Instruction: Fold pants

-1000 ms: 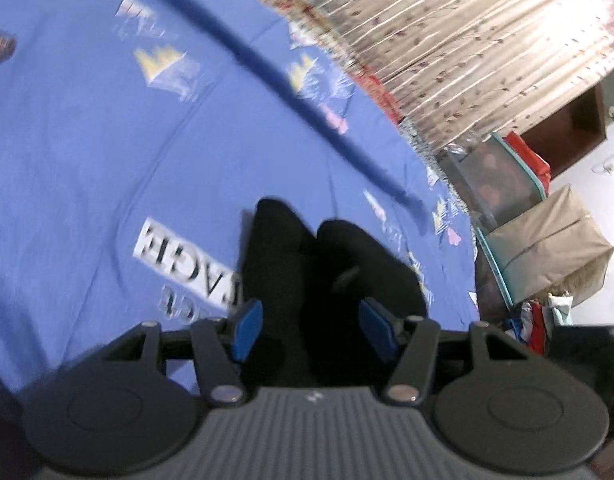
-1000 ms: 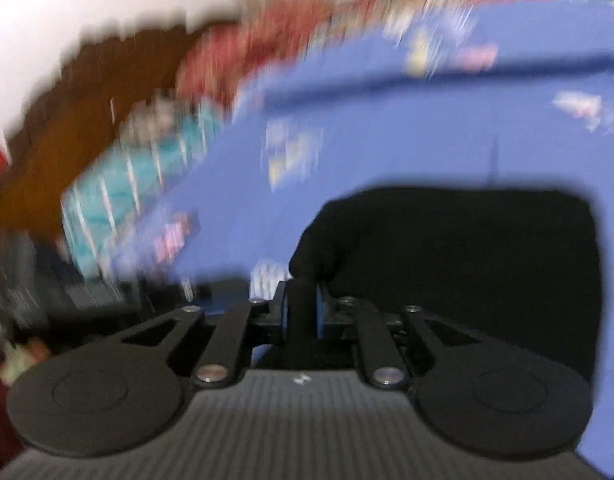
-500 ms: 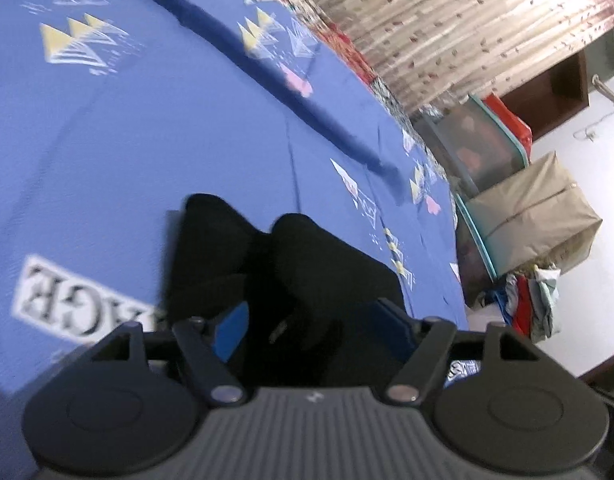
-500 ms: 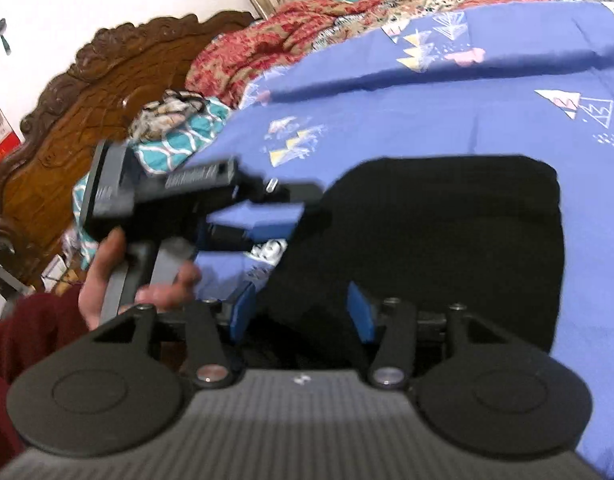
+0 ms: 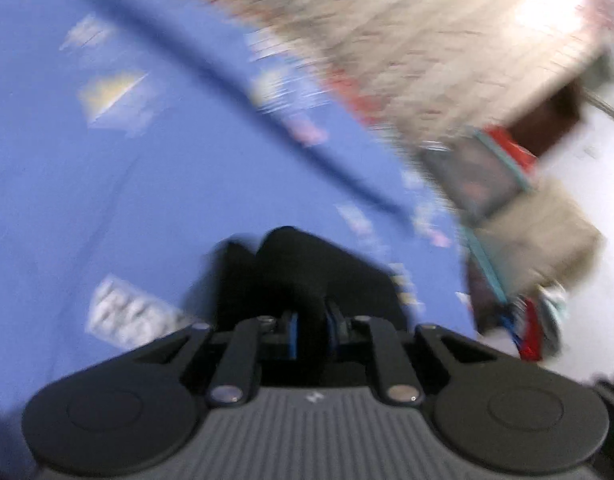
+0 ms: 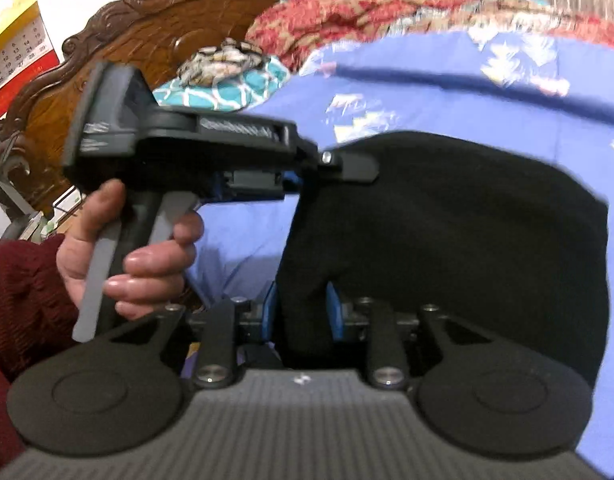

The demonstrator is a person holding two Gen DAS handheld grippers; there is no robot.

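The left wrist view is heavily motion-smeared: the blue bedspread (image 5: 107,184) and curtain (image 5: 407,40) streak diagonally, and only the gripper body near the lens stays crisp. A blown-out bright patch glares at the upper right. The right wrist view is sharper and evenly lit by indoor light, softening toward the rim, where fisheye bending curves the headboard (image 6: 147,28). The black pants (image 6: 467,220) show almost no detail.

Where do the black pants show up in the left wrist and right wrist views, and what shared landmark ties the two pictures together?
Left wrist: black pants at lower centre, pinched in the left gripper, picture blurred.
Right wrist: the pants fill centre-right, pinched in the right gripper; the left gripper also grips their upper-left edge.
Shared landmark: the blue printed bedsheet under the pants.
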